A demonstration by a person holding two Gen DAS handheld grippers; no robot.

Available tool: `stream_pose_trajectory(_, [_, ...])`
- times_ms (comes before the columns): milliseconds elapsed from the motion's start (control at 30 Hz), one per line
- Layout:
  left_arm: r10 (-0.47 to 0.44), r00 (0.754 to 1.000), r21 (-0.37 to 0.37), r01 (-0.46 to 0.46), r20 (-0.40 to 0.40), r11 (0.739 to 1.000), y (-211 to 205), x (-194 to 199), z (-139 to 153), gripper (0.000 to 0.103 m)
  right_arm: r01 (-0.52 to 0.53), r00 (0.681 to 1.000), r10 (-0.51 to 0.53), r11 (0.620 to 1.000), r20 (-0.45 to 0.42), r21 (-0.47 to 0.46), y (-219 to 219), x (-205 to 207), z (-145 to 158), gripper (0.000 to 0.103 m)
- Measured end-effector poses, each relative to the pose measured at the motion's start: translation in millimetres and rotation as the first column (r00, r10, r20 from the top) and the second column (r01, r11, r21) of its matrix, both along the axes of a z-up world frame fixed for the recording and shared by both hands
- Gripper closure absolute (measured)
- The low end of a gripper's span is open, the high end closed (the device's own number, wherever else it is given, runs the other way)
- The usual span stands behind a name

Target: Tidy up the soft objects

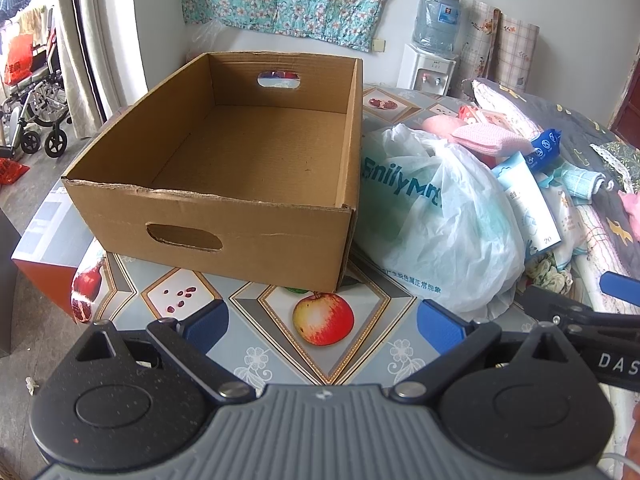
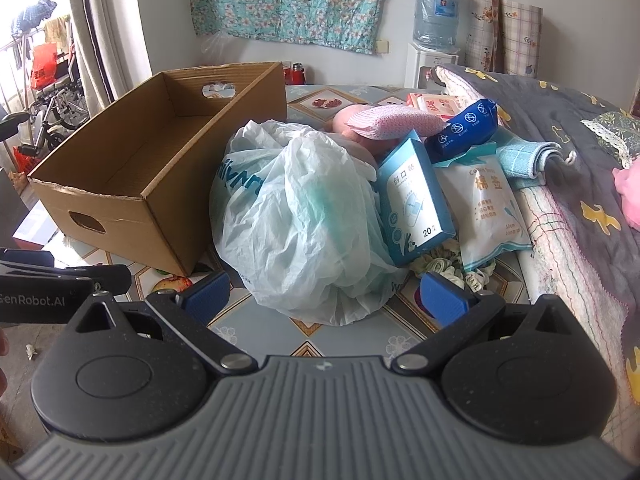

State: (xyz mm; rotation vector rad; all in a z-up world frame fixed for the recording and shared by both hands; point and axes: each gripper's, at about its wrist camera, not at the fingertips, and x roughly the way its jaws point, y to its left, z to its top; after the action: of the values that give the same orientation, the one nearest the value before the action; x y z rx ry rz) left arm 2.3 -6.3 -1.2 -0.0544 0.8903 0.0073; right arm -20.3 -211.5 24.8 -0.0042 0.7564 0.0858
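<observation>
An empty open cardboard box (image 1: pixel 248 148) with handle holes stands on the table; it also shows at the left in the right wrist view (image 2: pixel 132 168). To its right lies a pile of soft things: a white plastic bag (image 2: pixel 304 216) (image 1: pixel 444 216), a pink cloth (image 2: pixel 396 122), a blue packet (image 2: pixel 466 126), a blue-and-white box (image 2: pixel 414 196), a cotton-swab pack (image 2: pixel 490 208) and a folded teal towel (image 2: pixel 528 156). My left gripper (image 1: pixel 322 326) is open and empty in front of the box. My right gripper (image 2: pixel 324 294) is open and empty just in front of the bag.
The table has a fruit-print cloth (image 1: pixel 320 320). A grey quilt (image 2: pixel 560 128) lies bunched at the right. A water dispenser (image 2: pixel 434 40) stands by the back wall. A wheelchair (image 1: pixel 36 112) is on the floor at the left.
</observation>
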Motion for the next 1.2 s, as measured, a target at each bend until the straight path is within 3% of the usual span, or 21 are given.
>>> stream_pose_trajectory(233, [-0.019, 1.000, 0.005, 0.019, 0.021, 1.000, -5.0, 0.7, -0.3, 0.002, 0.036, 0.999, -0.036, 0.999, 0.022, 0.009, -16.8, -2.7, -0.4, 0.001])
stream_pose_trajectory(433, [-0.109, 0.989, 0.009, 0.109, 0.095, 0.994, -18.6, 5.5, 11.2, 0.002, 0.081, 0.993, -0.085, 0.996, 0.082, 0.043, -51.7, -5.7, 4.7, 0.001])
stream_pose_trajectory(667, [-0.234, 0.955, -0.016, 0.241, 0.184, 0.970, -38.8, 27.3, 30.5, 0.002, 0.115, 0.983, -0.124, 0.991, 0.132, 0.075, -105.7, 6.8, 16.3, 0.001])
stream_pose_trajectory(900, [-0.317, 0.901, -0.025, 0.339, 0.297, 0.940, -65.9, 71.8, 54.1, 0.002, 0.075, 0.986, -0.100, 0.980, 0.131, 0.184, -148.8, 43.4, 39.9, 0.001])
stream_pose_trajectory(1033, [-0.372, 0.872, 0.020, 0.386, 0.319, 0.922, -84.5, 107.2, 61.9, 0.003, 0.047, 0.992, -0.081, 0.950, 0.098, 0.310, -172.8, 92.7, 50.6, 0.001])
stream_pose_trajectory(1200, [-0.476, 0.837, 0.017, 0.490, 0.269, 0.871, -99.8, 165.7, 61.6, 0.003, 0.057, 0.998, -0.044, 0.846, -0.036, 0.531, -189.3, 159.1, 39.7, 0.002])
